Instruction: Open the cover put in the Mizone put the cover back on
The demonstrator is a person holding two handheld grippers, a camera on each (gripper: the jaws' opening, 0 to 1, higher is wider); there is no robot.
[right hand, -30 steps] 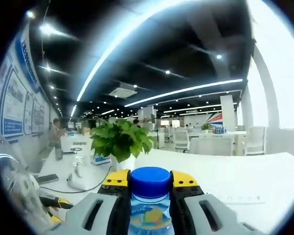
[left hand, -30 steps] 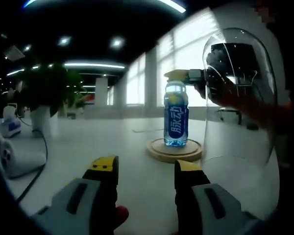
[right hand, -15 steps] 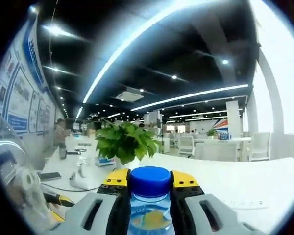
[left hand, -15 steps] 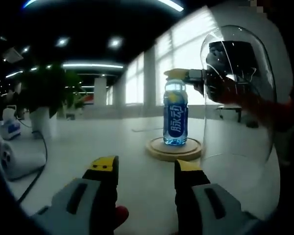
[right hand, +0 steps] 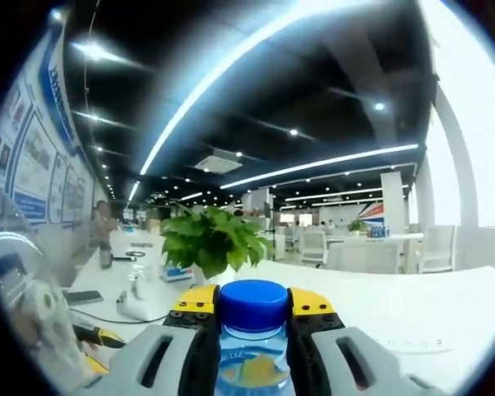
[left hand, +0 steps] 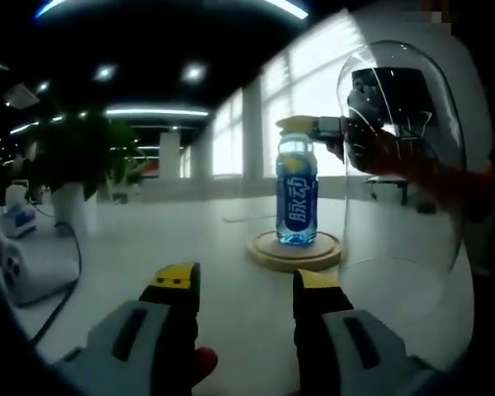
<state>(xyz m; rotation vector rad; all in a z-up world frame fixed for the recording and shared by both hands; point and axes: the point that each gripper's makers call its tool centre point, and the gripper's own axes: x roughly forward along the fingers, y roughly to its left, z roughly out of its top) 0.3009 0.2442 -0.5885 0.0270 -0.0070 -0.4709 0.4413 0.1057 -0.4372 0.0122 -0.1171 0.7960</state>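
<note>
Over the last second almost nothing has shifted: the Mizone bottle point(left hand: 297, 202) stays upright on the round wooden base point(left hand: 294, 252), the right gripper point(right hand: 252, 309) still clamped narrow on its neck under the blue cap point(right hand: 252, 299), so placement looks done and release is due. The left gripper point(left hand: 243, 285) shows wide, empty jaws, with the clear glass cover point(left hand: 400, 157) just right of the base. The blue label carries white Chinese characters.

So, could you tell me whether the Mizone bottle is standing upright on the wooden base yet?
Yes, upright: the Mizone bottle stands on the wooden base, with the right gripper shut on its neck. The glass cover is off, beside it.
</note>
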